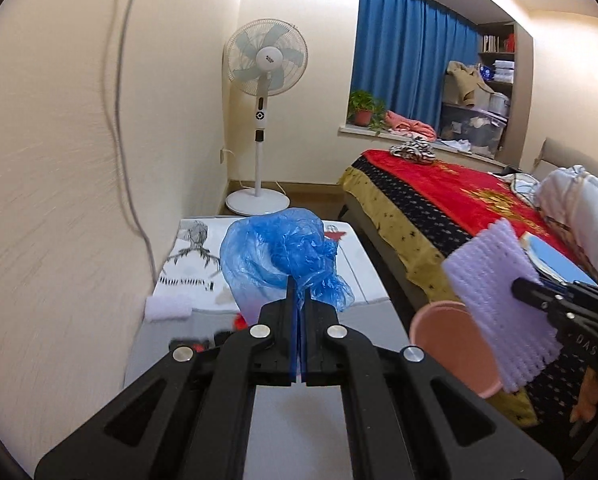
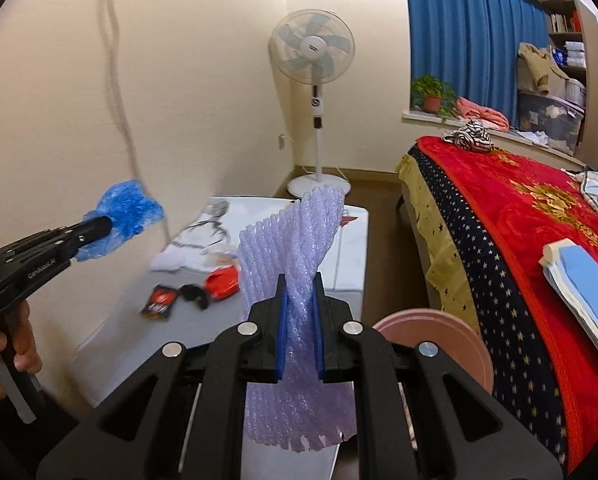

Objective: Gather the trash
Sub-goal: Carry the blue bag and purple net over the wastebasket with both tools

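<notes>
L gripper [image 1: 299, 300] pinches blue bag [image 1: 279, 248]; R gripper [image 2: 299, 300] foam net [image 2: 295, 240].

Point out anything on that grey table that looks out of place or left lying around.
Litter lies scattered on the grey table: a dark snack wrapper, a crumpled black scrap and a red wrapper, loose beside the printed white cloth. A torn bottom edge shows on the purple foam net.

My two grippers are matte black with silver round screws; blue pads line the fingers [image 2: 282, 332], white lettering marks the sides.
</notes>
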